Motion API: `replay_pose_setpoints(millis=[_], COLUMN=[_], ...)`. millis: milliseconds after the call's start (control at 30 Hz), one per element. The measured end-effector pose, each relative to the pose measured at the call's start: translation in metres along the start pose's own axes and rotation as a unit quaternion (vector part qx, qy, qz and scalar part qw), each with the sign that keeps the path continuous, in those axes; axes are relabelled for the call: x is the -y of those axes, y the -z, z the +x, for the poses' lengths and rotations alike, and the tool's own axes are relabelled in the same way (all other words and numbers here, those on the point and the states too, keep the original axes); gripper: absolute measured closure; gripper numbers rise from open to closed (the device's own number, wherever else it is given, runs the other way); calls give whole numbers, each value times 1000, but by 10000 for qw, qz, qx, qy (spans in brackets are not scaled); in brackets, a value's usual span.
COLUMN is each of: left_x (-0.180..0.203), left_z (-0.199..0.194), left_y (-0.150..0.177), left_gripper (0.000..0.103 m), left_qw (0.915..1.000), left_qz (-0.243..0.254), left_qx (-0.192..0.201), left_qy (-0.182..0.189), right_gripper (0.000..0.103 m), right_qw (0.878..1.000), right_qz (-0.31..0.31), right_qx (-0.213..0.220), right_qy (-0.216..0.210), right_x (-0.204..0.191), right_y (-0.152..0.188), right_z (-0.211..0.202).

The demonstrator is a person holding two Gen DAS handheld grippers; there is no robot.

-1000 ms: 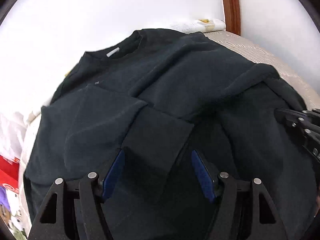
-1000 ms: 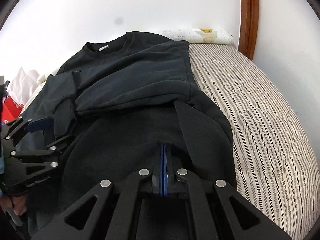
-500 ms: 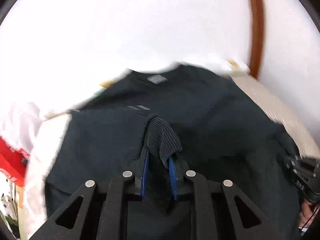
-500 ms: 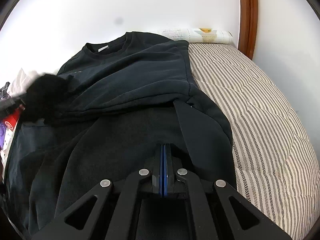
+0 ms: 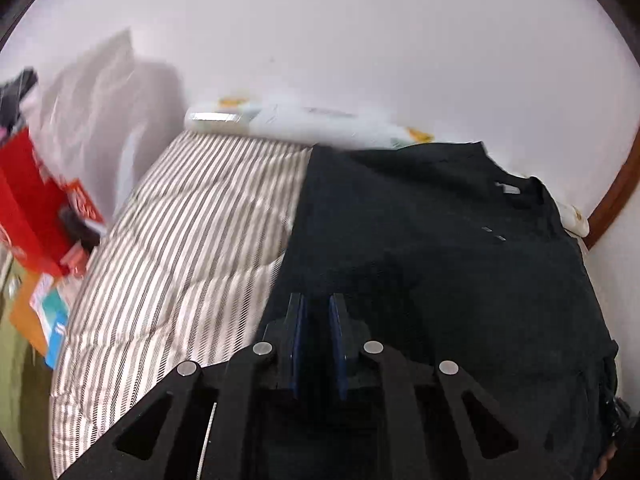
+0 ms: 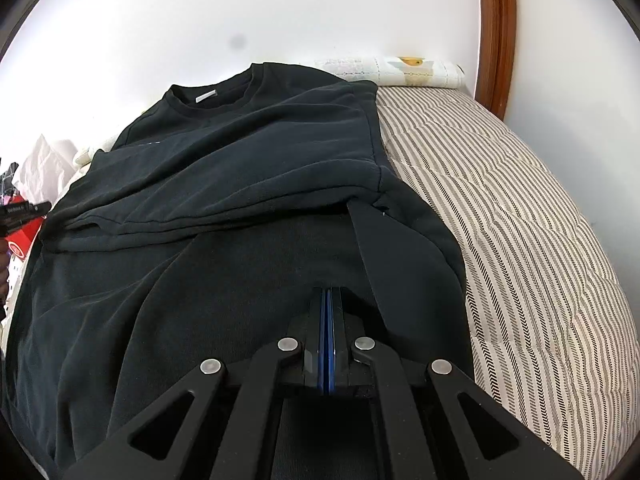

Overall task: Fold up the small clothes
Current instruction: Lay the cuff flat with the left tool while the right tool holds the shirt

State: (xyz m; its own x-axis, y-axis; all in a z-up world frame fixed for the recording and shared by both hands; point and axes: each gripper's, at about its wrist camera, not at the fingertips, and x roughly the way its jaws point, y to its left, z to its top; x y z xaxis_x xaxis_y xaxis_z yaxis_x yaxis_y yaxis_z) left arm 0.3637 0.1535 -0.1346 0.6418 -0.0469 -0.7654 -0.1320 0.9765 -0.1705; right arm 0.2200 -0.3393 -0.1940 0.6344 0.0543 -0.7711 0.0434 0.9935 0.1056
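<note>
A black sweatshirt (image 6: pixel 248 184) lies on a striped bed, collar toward the wall, both sleeves folded in over the body. It also shows in the left wrist view (image 5: pixel 440 248), blurred. My left gripper (image 5: pixel 317 308) sits over the sweatshirt's left edge, its pads a small gap apart with dark cloth showing between them. My right gripper (image 6: pixel 327 300) is shut, pads pressed together, low over the sweatshirt's lower part near the right sleeve; no cloth visible between the pads.
The striped quilt (image 6: pixel 520 216) extends right of the sweatshirt and, in the left wrist view (image 5: pixel 192 232), left of it. A rolled white cloth (image 6: pixel 400 70) lies at the wall. Red boxes (image 5: pixel 36 204) and plastic bags stand beside the bed. A wooden frame (image 6: pixel 494 32) stands at the right.
My left gripper closed on the left sleeve cuff, carried it up and across the body, then swung left; its view now faces the sweatshirt's left edge and bare quilt. The right gripper stayed still.
</note>
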Motion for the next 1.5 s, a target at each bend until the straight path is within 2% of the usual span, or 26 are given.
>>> replay_pose_setpoints(millis=[67,133,200,367,667,833,1500], left_x=[-7,-1,8,27,36,43,52], left_z=[2,0,-2,1,-24,-21,-15], left_y=[5,14,19,29,63,84,85], left_gripper=[91,83,75,75,75,75,71], left_qw=[9996,9988,9988,9985,9960,9938,9916], left_qz=[-91,-97,50,513,820,1021,1117], left_qx=[-105,-178,-118,-172,62,-18,-37], left_qy=[236,450,466,-28,-351,-446,-657], right_gripper=[102,102,102,102,102,102,102], right_qw=[10000,10000,10000,10000,9996,9994,9988], right_qz=[-20,-27,-28,-38,-158,-199,-265], right_qx=[-1,-1,-2,-4,-6,-10,-9], right_qy=[27,41,52,63,220,267,407], right_x=[-1,-1,-2,-2,-7,-8,-14], right_y=[0,0,0,0,0,0,1], right_z=[0,0,0,0,-1,-1,-1])
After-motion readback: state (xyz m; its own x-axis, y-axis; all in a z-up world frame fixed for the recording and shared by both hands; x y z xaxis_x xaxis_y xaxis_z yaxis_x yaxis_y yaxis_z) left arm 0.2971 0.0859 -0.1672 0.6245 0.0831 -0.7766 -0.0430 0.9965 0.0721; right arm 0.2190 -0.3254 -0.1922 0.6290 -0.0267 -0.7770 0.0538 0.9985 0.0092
